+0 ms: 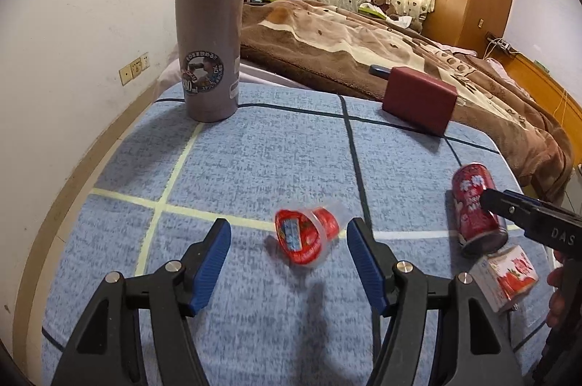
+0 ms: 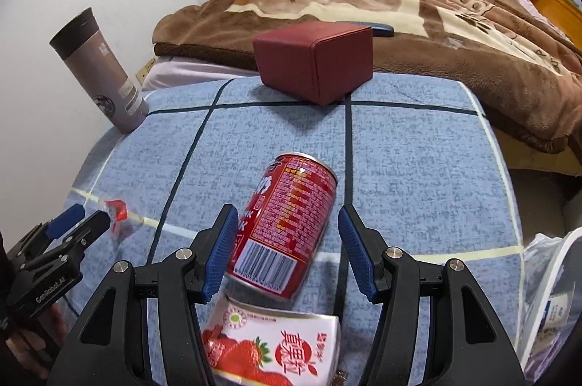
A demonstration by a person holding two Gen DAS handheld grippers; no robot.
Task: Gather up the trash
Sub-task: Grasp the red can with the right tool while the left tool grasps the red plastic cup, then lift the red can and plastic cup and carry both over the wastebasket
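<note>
Fingers point(image 1: 358, 240) of the left gripper point(image 1: 289, 242) stand apart around a tipped red cup point(image 1: 307, 237), seemingly untouched; right gripper point(image 2: 289, 240) fingers point(image 2: 351, 240) gape, the red can point(image 2: 287, 222) lying between them on the worktop point(image 2: 418, 168)

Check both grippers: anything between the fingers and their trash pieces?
Nothing visible. The left gripper stands open with the red jelly cup lying on its side straight ahead. The right gripper is open around the tipped red can; the strawberry carton lies nearer, beside the can's base.
</note>
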